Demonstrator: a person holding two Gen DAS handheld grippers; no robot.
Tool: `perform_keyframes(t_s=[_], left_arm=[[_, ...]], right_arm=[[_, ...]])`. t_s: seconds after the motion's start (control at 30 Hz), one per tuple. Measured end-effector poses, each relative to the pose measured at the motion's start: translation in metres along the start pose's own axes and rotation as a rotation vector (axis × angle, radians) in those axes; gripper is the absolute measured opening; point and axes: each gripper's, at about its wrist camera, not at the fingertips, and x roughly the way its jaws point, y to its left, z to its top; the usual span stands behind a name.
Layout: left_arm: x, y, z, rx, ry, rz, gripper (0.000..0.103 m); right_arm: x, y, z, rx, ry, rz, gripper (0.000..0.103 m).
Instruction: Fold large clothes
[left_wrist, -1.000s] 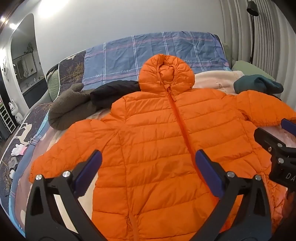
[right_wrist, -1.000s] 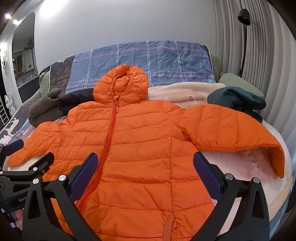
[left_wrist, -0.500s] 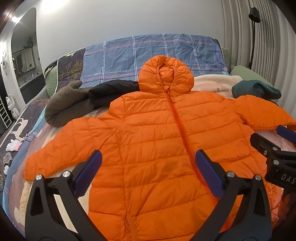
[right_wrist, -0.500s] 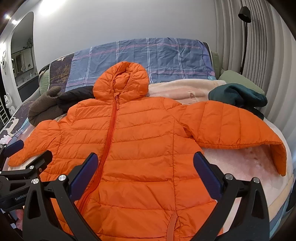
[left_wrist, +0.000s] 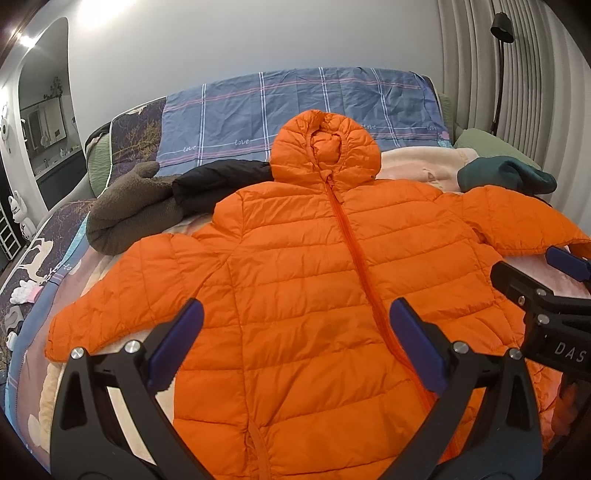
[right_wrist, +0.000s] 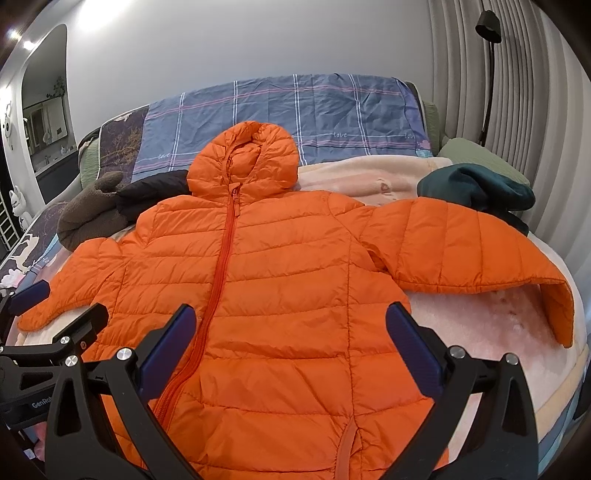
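Observation:
An orange hooded puffer jacket (left_wrist: 314, 258) lies front up and zipped on the bed, hood toward the headboard, sleeves spread to both sides. It also shows in the right wrist view (right_wrist: 280, 280). My left gripper (left_wrist: 295, 343) is open and empty, held above the jacket's lower left half. My right gripper (right_wrist: 291, 350) is open and empty above the lower right half. The right sleeve (right_wrist: 480, 251) is bent, with its cuff hanging near the bed's right edge.
A brown fleece garment (left_wrist: 125, 214), a black garment (left_wrist: 218, 184) and a dark green garment (left_wrist: 506, 177) lie around the jacket's shoulders. A blue plaid cover (left_wrist: 295, 107) lies at the headboard. A pink blanket (right_wrist: 480, 325) lies under the jacket. A floor lamp (right_wrist: 489, 66) stands at right.
Both grippers have drawn back and up a little, so more of the jacket and its left sleeve shows. The jacket has not moved.

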Motion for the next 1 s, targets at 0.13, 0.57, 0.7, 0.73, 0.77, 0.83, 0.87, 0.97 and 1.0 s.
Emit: perform_keyframes(t_s=[0.13,0.57,0.7,0.73,0.77,0.83,0.87,0.97,1.0], left_arm=[[-0.0019,-0.003,-0.0008,0.008,0.0,0.003,0.101],[-0.0017,-0.0034,0.001,0.012,0.003,0.004,0.101],[-0.0017,-0.0031,0.0014,0.013,0.003,0.004,0.101],[-0.0018,-0.0031,0.0014,0.015,0.001,0.003,0.101],[-0.0018,-0.0034,0.0015,0.016,0.0,0.003,0.101],[-0.0018,-0.0036,0.0009,0.019,0.0,0.002,0.101],[-0.0019,-0.0038,0.0007,0.02,0.001,0.001,0.101],[-0.0019,-0.004,0.0003,0.022,0.003,0.001,0.101],[-0.0019,-0.004,0.0003,0.022,0.002,0.001,0.101]], right_arm=[[0.0,0.0002,-0.0001,-0.003,-0.001,0.001,0.102],[-0.0004,-0.0013,0.0,-0.002,-0.002,0.003,0.102],[-0.0009,-0.0013,-0.0002,0.0,-0.004,0.004,0.102],[-0.0013,-0.0015,-0.0001,0.0,-0.005,0.002,0.102],[-0.0017,-0.0016,0.0002,0.001,-0.006,0.002,0.102],[-0.0024,-0.002,0.0009,0.002,-0.008,0.002,0.102],[-0.0026,-0.0023,0.0016,0.003,-0.009,0.001,0.102],[-0.0031,-0.0025,0.0024,0.001,-0.013,-0.001,0.102],[-0.0034,-0.0028,0.0026,0.001,-0.013,-0.002,0.102]])
